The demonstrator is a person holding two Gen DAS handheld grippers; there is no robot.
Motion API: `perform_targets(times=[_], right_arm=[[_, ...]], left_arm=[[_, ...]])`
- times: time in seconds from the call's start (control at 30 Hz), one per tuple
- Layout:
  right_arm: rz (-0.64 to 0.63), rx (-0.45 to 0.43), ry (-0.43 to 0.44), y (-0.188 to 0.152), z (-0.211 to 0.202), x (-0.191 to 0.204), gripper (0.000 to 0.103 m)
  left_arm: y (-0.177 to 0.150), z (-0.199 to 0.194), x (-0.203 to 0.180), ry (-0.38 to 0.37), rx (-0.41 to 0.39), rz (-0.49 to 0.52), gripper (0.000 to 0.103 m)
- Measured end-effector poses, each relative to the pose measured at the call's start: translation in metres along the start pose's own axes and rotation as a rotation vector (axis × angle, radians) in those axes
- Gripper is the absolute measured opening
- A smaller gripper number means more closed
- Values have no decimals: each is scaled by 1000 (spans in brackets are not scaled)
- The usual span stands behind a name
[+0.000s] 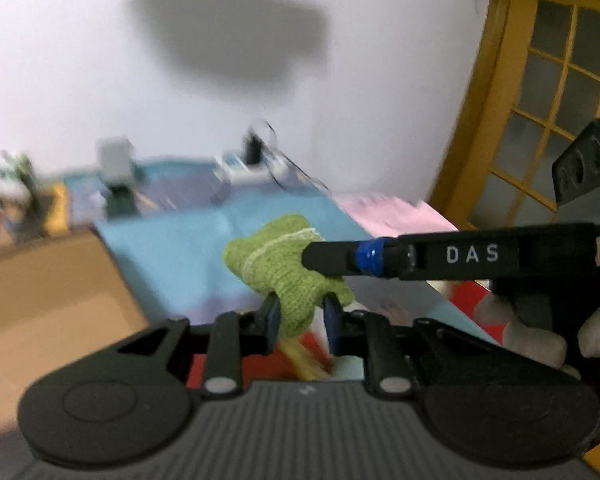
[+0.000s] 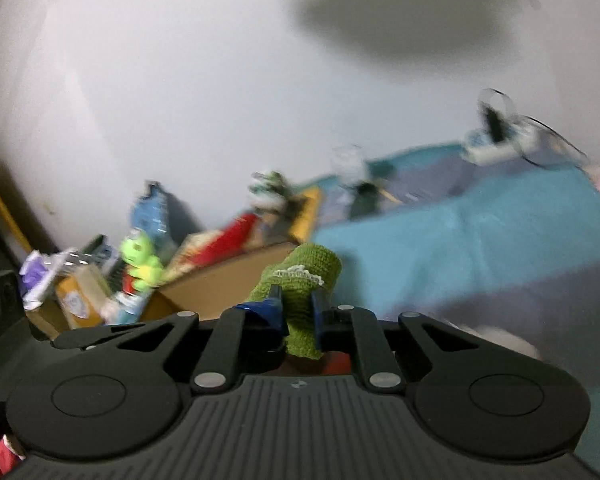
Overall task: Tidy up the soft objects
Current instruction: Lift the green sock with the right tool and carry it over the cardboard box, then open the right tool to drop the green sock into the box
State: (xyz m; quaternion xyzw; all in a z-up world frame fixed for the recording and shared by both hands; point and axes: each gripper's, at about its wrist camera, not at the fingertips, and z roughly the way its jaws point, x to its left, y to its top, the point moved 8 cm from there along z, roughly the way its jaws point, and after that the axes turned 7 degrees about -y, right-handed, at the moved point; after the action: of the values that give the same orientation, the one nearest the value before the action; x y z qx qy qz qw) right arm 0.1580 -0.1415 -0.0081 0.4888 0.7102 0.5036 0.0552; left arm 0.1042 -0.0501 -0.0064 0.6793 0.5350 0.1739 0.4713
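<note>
A green knitted cloth [image 1: 284, 264] with a pale crochet trim is held up in the air between both grippers. My left gripper [image 1: 302, 312] is shut on its lower end. My right gripper reaches in from the right in the left wrist view, one finger [image 1: 332, 260] lying across the cloth. In the right wrist view my right gripper [image 2: 298, 312] is shut on the same green cloth [image 2: 304, 272]. Both views are blurred by motion.
A blue-covered table [image 1: 188, 240] lies below, with a cardboard box [image 1: 40, 292] at its left and a pink sheet [image 1: 396, 212] at its right. Small toys and packets [image 2: 140, 256] crowd behind the box. A yellow-framed door [image 1: 548, 92] stands on the right.
</note>
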Motion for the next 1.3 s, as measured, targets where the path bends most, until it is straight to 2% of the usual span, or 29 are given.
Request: perform_targets(times=[0.13,0.23,0.43,0.57,0.63,0.77,0.8,0.87,0.93,1.1,1.23,1.3], right_arm=[[-84,-1,80,12,42,54,0],[-132,48,129,6,85,95,0],[-165,204,175,-29,168,153,0],[-178,296,172,-57,208,179,0],[-182,323,161,-66,219,187,0],[-155,387,156,-83,239,190,0],[-133,403,157,-85,239,188,3],[-113,429,146,-86,234,178,4],[-127,429,109,-86,228,167,4],[-182,436,-37,-90,203,131,5],[-168,476,-109,-100,185,109,4],[-175,466,-116,-102,172,106,4]], left_arm=[[23,-37,37,114,-62,52,19],[24,-61,81,210,-63,36,19],[-3,-84,175,406,27,-24,19],[-29,-88,235,505,105,-85,19],[-41,-89,259,530,135,-124,19],[-61,-86,294,560,193,-163,21],[-66,-86,296,562,203,-168,25],[-76,-91,301,561,212,-182,30],[-79,-97,299,561,192,-180,52],[-77,-105,289,563,163,-143,52],[-74,-109,265,477,123,-138,52],[-75,-109,249,414,107,-140,52]])
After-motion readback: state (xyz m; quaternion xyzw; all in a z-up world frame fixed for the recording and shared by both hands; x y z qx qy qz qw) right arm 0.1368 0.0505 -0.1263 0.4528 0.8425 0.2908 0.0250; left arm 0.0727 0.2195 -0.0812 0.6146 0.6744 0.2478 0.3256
